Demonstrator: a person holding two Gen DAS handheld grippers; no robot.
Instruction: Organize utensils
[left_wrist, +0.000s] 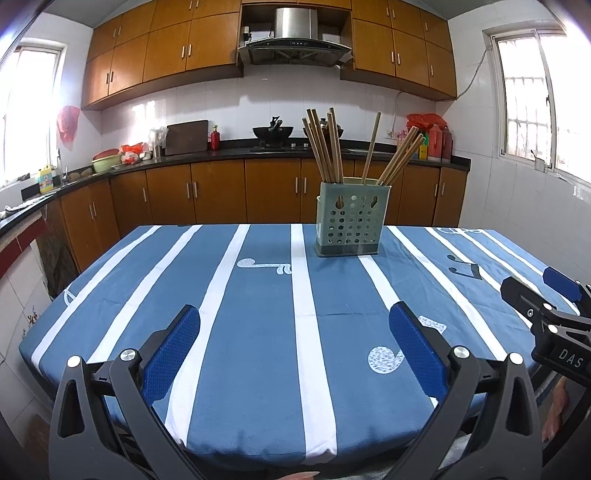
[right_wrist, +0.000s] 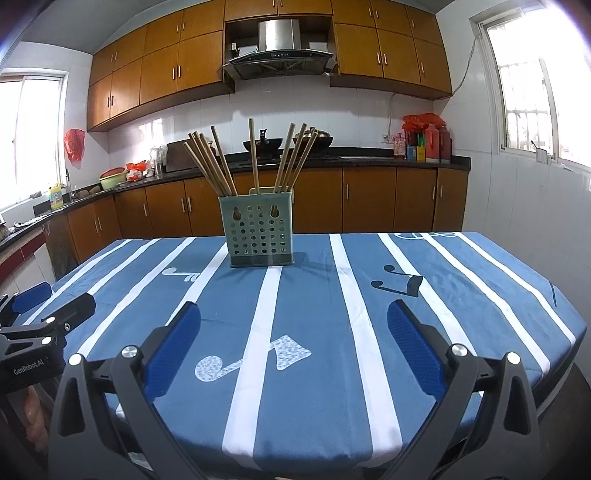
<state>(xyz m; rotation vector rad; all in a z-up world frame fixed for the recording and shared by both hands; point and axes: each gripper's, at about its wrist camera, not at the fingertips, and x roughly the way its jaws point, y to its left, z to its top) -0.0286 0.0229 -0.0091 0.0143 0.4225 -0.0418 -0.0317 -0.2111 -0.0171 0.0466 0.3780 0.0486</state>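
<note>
A green perforated utensil holder (left_wrist: 349, 221) (right_wrist: 260, 230) stands upright near the far edge of the table. Several wooden chopsticks (left_wrist: 325, 147) (right_wrist: 212, 162) lean out of it in fanned bunches. My left gripper (left_wrist: 295, 332) hangs open over the near part of the table, well short of the holder, nothing between its blue pads (left_wrist: 170, 354). My right gripper (right_wrist: 293, 332) is likewise open and holds nothing. Each gripper shows at the edge of the other's view: the right gripper (left_wrist: 550, 295) at the right, the left gripper (right_wrist: 51, 302) at the left.
The table wears a blue cloth with white stripes (left_wrist: 258, 295) (right_wrist: 332, 314). Behind it runs a dark counter (left_wrist: 258, 153) with woks, a cutting board, bottles and bowls, wooden cabinets above and below. Windows flank both sides.
</note>
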